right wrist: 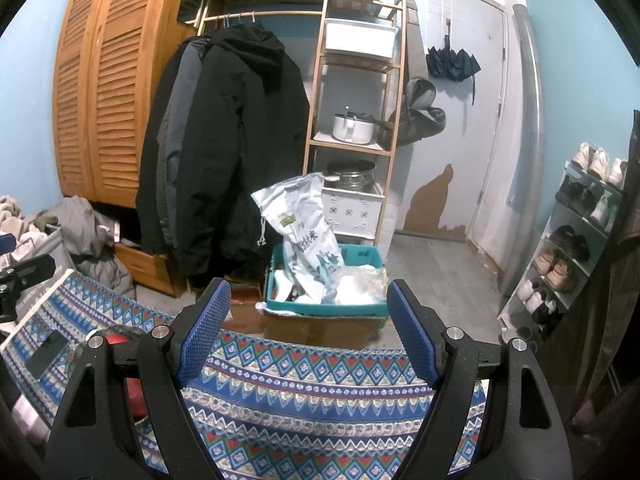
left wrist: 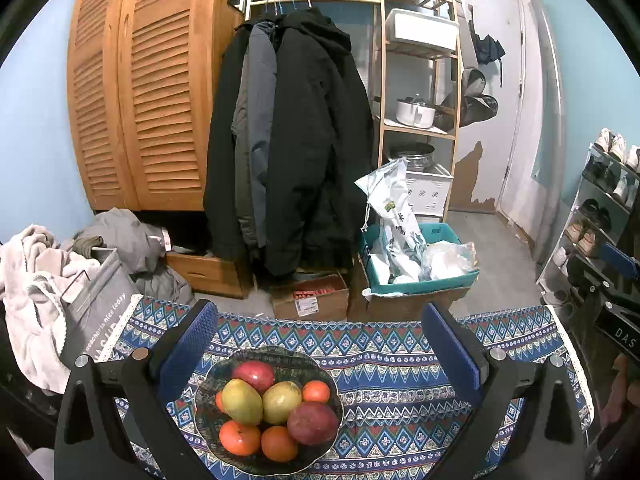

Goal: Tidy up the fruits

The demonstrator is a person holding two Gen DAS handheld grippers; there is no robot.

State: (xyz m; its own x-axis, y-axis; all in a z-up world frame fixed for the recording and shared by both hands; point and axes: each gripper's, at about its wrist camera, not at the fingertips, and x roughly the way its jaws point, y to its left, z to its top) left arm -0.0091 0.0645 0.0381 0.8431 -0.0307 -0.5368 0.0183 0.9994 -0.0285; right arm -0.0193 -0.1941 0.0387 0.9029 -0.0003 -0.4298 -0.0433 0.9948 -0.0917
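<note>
Fruits (left wrist: pixel 276 412): mangoes, oranges, 2 red ones, all piled in bowl (left wrist: pixel 212 372) on patterned cloth (left wrist: pixel 400 360); looks sorted, or start of re-sort. L gripper (left wrist: pixel 316 356) spread wide above bowl, empty. R gripper (right wrist: pixel 308 328) wide, empty, right of bowl, over bare cloth.

Pale blue walls are enclosing the room. A louvered wooden wardrobe (left wrist: pixel 140 92) is standing left of the coat rack (left wrist: pixel 292 140) — dark jackets hanging there — while bamboo shelving (left wrist: pixel 420 92) and a white door (left wrist: pixel 504 92) are sitting to its right.
</note>
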